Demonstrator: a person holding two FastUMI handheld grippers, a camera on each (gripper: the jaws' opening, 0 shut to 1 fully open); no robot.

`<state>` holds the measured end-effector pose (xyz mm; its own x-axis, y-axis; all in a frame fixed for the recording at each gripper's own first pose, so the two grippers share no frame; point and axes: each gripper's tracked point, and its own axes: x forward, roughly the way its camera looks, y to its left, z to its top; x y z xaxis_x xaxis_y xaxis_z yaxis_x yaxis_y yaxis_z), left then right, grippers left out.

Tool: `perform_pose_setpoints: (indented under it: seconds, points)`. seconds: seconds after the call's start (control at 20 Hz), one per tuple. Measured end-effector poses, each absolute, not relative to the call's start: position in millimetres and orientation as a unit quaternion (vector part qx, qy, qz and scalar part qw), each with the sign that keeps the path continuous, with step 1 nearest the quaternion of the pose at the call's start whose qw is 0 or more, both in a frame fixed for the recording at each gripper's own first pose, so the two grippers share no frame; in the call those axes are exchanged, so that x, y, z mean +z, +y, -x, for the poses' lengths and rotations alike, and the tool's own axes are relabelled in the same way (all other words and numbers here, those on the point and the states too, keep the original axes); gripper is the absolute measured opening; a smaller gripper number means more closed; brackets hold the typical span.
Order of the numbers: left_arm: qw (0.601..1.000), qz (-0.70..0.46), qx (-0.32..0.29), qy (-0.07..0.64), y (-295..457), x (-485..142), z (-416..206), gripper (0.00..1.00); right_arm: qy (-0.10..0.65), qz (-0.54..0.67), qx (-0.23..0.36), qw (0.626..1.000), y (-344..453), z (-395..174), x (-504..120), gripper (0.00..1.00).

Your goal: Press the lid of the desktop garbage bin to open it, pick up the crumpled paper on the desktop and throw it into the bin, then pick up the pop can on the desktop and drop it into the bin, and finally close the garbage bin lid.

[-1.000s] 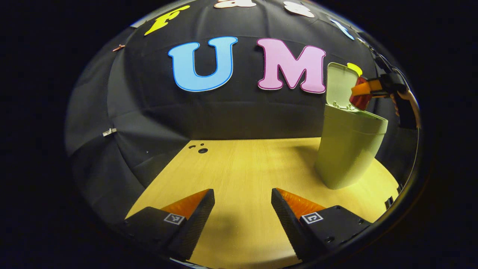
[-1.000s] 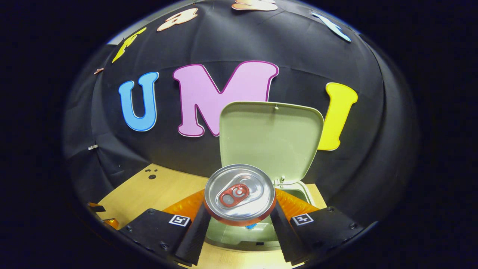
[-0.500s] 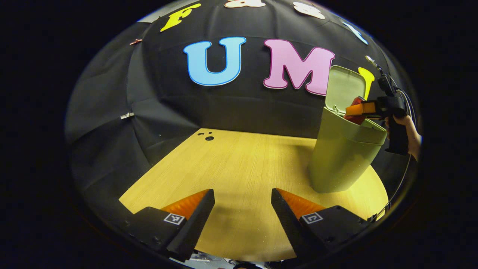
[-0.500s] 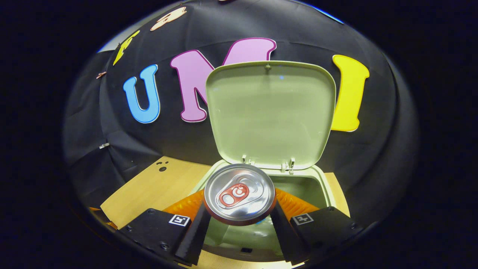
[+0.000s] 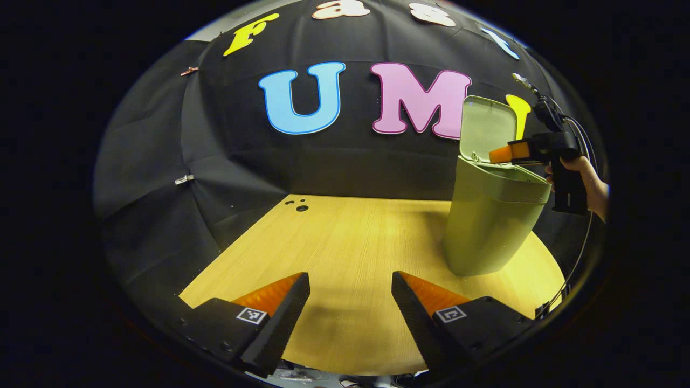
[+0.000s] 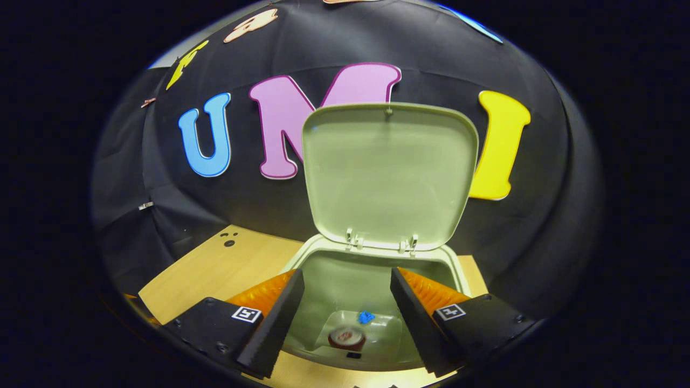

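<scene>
A light wooden table [image 5: 345, 237] stands before a creased black cloth wall [image 5: 215, 161], warmly lit.

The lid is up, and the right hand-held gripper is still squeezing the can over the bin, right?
Not quite. The lid is up, but the right hand-held gripper is open over the bin. The right gripper view shows the can lying at the bottom inside.

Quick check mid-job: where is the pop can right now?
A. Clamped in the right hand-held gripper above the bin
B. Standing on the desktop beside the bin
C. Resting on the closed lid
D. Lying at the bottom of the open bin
D: in the right gripper view the pop can lies at the bottom of the bin, below the open, empty right hand-held gripper, with the lid raised.
</scene>
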<state>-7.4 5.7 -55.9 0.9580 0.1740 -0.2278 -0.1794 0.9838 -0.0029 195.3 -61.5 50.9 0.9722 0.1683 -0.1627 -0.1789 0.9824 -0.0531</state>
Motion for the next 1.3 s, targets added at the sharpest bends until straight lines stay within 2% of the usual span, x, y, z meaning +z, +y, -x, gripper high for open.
perform_pose_setpoints:
  seconds: [0.45,0.8,1.3]
  points:
    - [0.989,0.016,0.088,0.114,36,-70,27,0.98,0.015,0.023,0.057,0.998,-69,-185,153,1.00]
    - [0.986,0.036,0.112,0.117,61,-79,41,0.98,-0.019,0.020,0.035,0.999,-73,-207,215,1.00]
    - [0.978,0.049,0.164,0.116,92,-87,61,0.98,-0.016,0.010,0.009,1.000,-80,-269,241,0.99]
